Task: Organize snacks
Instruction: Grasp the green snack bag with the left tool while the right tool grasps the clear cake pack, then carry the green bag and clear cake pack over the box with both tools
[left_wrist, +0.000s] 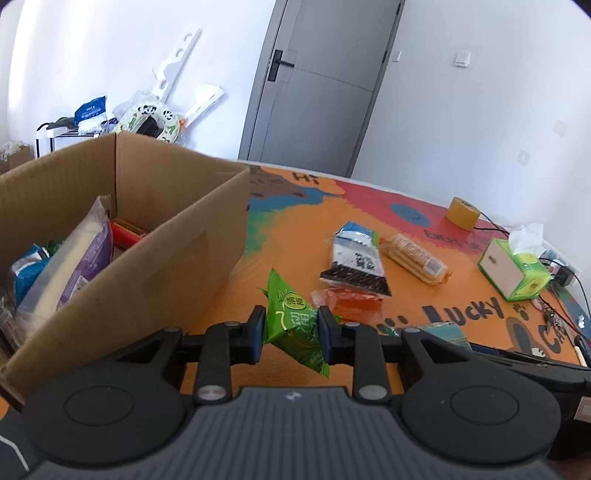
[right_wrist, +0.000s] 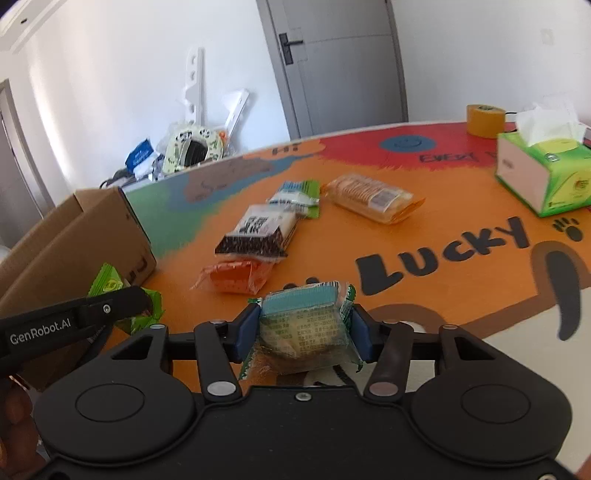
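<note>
The left gripper (left_wrist: 291, 334) clamped a green packet (left_wrist: 295, 325) and the right gripper (right_wrist: 304, 328) a teal packet (right_wrist: 306, 325) (both probably bound for the box (left_wrist: 147, 258) at left).

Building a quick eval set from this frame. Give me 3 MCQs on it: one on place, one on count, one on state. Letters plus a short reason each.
1. Where does the cardboard box sit relative to the loose snacks, in the left wrist view?
A. to their left
B. to their right
C. on top of them

2. How many snack packets lie loose on the table, not held?
A. two
B. four
C. seven

3. What is the left gripper doing?
A. open, empty
B. shut on the green packet
C. shut on the tissue box

Answers:
1 A: the box fills the left of the view, with the snacks to its right.
2 B: the black-and-white packet, orange packet, cracker pack and blue-and-green packet.
3 B: both pads press the green packet's sides.
</note>
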